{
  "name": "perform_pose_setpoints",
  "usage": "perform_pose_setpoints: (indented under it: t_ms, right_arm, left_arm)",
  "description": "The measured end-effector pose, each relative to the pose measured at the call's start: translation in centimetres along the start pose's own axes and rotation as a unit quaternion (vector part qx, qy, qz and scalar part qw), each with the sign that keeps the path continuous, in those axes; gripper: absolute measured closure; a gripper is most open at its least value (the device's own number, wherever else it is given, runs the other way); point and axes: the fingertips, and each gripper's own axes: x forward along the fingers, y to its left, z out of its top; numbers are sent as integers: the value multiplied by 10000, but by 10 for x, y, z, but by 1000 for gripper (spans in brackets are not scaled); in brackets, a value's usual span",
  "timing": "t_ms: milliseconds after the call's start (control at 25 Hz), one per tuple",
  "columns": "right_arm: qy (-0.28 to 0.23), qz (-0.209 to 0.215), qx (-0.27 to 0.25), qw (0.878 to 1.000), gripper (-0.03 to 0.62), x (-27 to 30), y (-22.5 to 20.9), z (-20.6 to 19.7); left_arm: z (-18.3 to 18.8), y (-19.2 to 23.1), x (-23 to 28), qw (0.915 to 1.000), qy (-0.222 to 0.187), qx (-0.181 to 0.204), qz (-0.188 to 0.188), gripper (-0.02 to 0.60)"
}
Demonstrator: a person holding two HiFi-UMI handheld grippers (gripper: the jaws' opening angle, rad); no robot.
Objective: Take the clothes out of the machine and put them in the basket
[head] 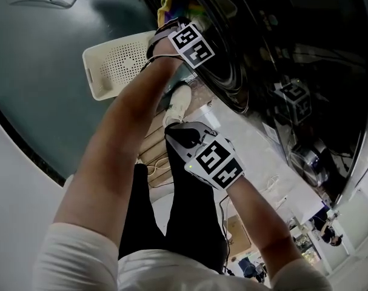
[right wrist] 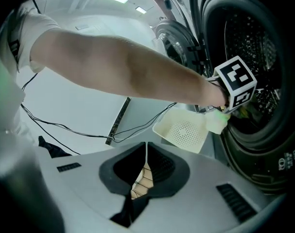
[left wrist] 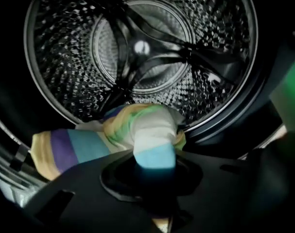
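No legible text or numbers, only square coded markers on marker cubes, machine panel symbols unreadable.

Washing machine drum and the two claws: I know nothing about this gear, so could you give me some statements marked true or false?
1. The left claw is closed on a pastel striped cloth at the mouth of the shiny perforated metal drum. True.
2. The right claw holds a garment. False: its jaws are together, nothing between them.
3. The cream perforated plastic basket is full of clothes. False: no clothes show in it.
4. No other garment shows deeper in the drum. True.
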Motion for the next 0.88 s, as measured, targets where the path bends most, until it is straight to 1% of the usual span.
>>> perform_pose_setpoints:
  t_ms: [240, 360, 480, 720, 880]
  right_arm:
    - [-176, 170, 91, 9997, 583, -13, 4, 17]
    - [-249, 154, 60, 9996, 583, -12, 7, 15]
    - [-321, 83, -34, 9994, 583, -1, 13, 12]
    - [-315, 48, -152, 9994, 583, 35, 36, -1]
    - [-429, -9, -160, 9990, 583, 44, 44, -1]
  left_arm:
    - [10, 10, -29, 9993, -186, -339, 10, 502]
    - [11, 9, -48, 9981, -397, -471, -20, 505]
    - [6, 8, -67, 9966, -676, -462, -44, 505]
    - [-22, 19, -111, 9877, -1279, -897, -60, 505]
    - [-25, 31, -148, 9816, -1597, -1043, -122, 505]
